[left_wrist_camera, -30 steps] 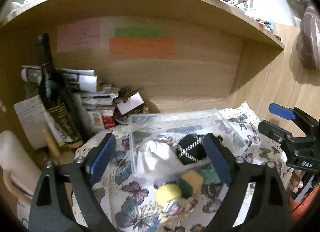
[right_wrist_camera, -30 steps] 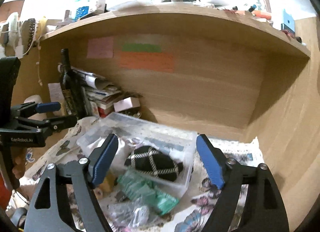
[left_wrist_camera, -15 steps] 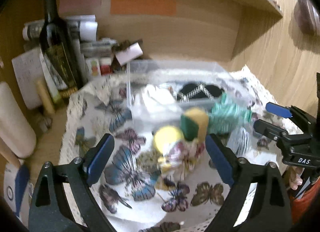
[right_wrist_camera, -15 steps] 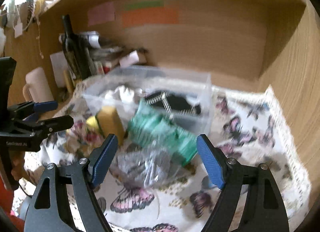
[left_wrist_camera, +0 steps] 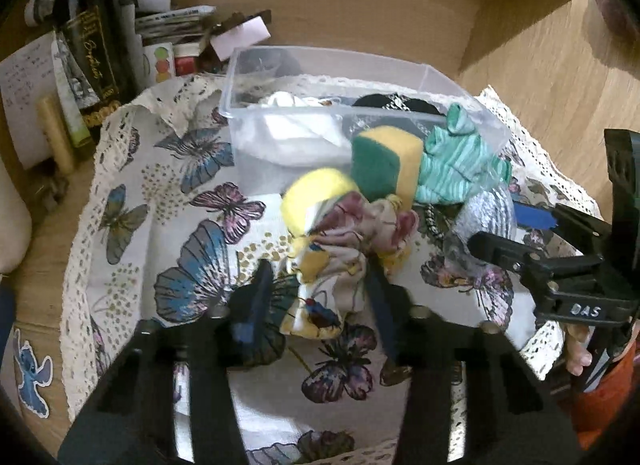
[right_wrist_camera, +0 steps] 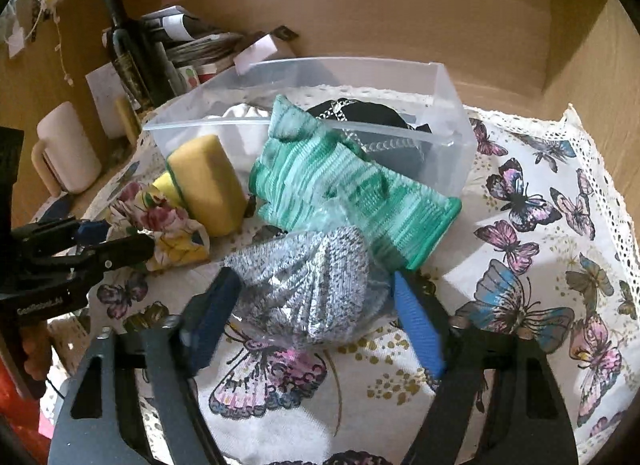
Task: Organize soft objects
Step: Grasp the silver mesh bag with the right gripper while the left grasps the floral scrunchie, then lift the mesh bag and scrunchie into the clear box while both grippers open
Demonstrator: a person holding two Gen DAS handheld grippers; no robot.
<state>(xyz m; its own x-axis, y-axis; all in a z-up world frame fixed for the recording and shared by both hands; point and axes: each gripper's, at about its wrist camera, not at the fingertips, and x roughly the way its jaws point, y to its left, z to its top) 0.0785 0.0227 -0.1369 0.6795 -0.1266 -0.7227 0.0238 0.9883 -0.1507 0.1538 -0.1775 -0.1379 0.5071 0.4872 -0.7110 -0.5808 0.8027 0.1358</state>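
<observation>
both grippers gaping: left gripper (left_wrist_camera: 320, 289) round the crumpled floral cloth (left_wrist_camera: 344, 241), right gripper (right_wrist_camera: 316, 305) round the bagged grey knit (right_wrist_camera: 316, 277).

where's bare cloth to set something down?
Free: tablecloth right of the clear bin and green knit; also left of the floral cloth. Crowded: pile before the bin, with sponge and grey knit.

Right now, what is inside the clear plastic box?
The clear box holds a black item with white criss-cross stripes and something white beside it. The green striped sock leaning on the front wall covers part of the inside, so anything lower is hidden.
</observation>
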